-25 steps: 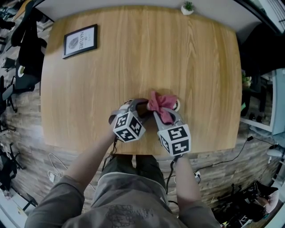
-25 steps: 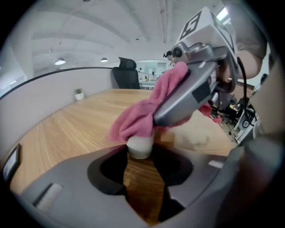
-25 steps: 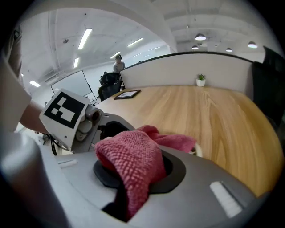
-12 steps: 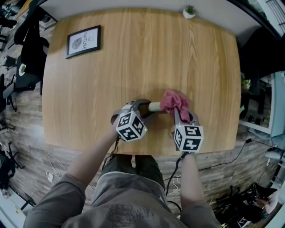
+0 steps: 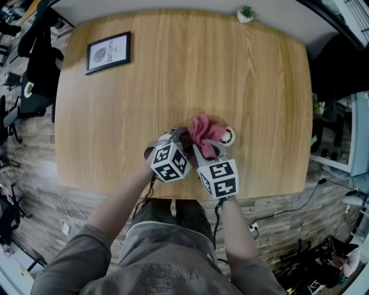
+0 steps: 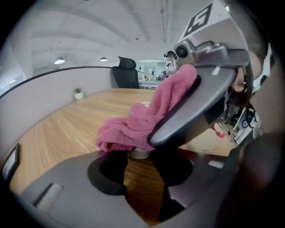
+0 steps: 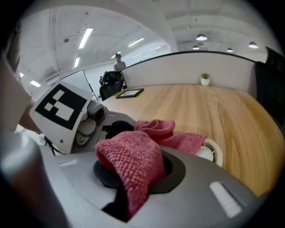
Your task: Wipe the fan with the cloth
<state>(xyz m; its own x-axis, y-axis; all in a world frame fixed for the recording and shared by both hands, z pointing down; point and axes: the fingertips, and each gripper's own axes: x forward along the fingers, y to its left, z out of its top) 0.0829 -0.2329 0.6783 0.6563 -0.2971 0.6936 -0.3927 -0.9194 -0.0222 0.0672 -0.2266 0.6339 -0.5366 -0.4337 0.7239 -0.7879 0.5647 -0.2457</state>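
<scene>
A small white fan (image 5: 226, 136) lies on the wooden table (image 5: 190, 69) near its front edge, with its round head to the right. My left gripper (image 5: 180, 138) is shut on the fan's left end, whose white stem (image 6: 140, 154) shows between the jaws. My right gripper (image 5: 204, 144) is shut on a pink cloth (image 5: 202, 131) and presses it on the fan's middle, just right of the left gripper. The cloth (image 7: 133, 162) bulges out between the right jaws, and the fan's head (image 7: 213, 152) shows beyond it. The cloth hides the stem in the head view.
A framed picture (image 5: 108, 52) lies at the table's far left. A small potted plant (image 5: 246, 12) stands at the far edge. Dark chairs (image 5: 34, 63) stand left of the table, and cables (image 5: 300, 204) lie on the floor below the near edge.
My right gripper swept the cloth right over the fan's head, then back left. The cloth now lies by the left gripper and the head is uncovered. The left gripper stayed still.
</scene>
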